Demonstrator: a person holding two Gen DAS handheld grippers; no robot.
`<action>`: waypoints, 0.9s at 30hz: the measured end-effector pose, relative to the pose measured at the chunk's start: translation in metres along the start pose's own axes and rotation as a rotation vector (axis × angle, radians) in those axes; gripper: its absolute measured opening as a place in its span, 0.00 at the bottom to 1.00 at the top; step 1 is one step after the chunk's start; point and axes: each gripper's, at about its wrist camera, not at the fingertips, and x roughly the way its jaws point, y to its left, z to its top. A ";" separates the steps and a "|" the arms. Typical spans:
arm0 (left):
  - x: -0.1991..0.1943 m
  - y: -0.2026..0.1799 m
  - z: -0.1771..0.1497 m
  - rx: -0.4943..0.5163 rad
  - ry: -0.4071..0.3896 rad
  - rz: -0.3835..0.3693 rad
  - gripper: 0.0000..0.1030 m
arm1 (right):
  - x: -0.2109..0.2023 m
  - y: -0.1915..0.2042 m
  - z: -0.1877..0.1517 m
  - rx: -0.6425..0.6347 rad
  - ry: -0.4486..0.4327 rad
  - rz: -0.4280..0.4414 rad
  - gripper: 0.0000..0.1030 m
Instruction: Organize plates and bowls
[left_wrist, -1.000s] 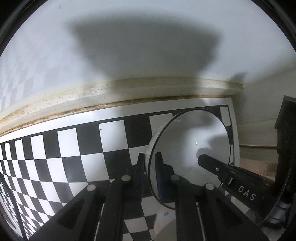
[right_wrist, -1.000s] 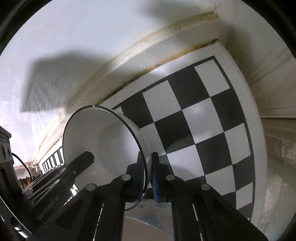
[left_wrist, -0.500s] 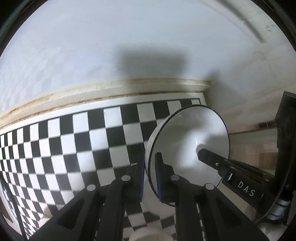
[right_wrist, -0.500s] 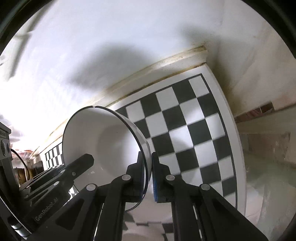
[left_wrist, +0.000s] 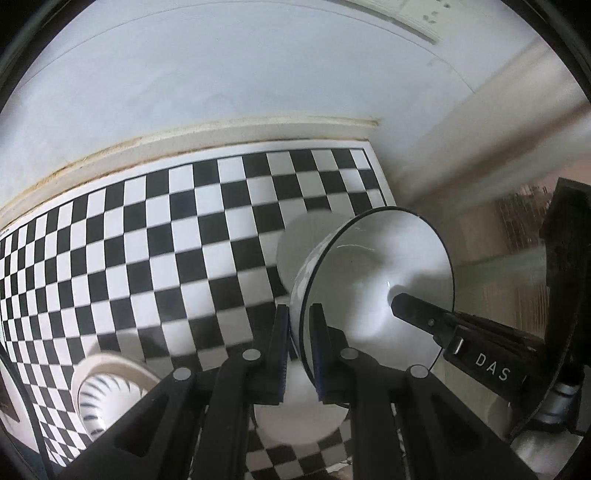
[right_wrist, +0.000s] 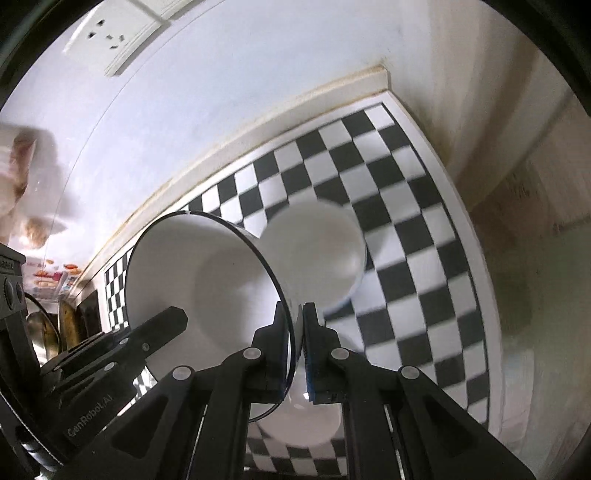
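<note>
Only the right wrist view shows the white wall socket (right_wrist: 110, 40) up left and blurred kitchen clutter at the far left; only the left wrist view shows a white ribbed cup with dark stripes (left_wrist: 99, 398) low on the left.

Both grippers pinch one glossy white round bowl with a thin black rim (left_wrist: 376, 295) (right_wrist: 207, 280), lifted off the black-and-white checkered surface (left_wrist: 147, 240) (right_wrist: 406, 229). Left gripper (left_wrist: 298, 354) fingers narrow, clamped on the rim; right gripper (right_wrist: 295, 354) fingers likewise, on the opposite rim.

Smooth plain white bowls sit on the checkers below, one beyond the held bowl (right_wrist: 321, 251) (left_wrist: 299, 243) and one under the fingers (right_wrist: 299, 421) (left_wrist: 299, 417), both partly blocked. A stained cream ledge (left_wrist: 184, 136) edges the surface against the pale wall.
</note>
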 end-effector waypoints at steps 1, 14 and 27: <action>-0.004 0.000 -0.008 0.009 0.001 0.000 0.09 | -0.004 0.000 -0.009 0.001 0.002 0.001 0.08; 0.006 0.002 -0.077 0.023 0.064 0.018 0.09 | 0.004 -0.009 -0.089 -0.001 0.042 -0.009 0.08; 0.066 0.016 -0.103 0.004 0.203 0.076 0.09 | 0.067 -0.025 -0.114 -0.007 0.164 -0.063 0.08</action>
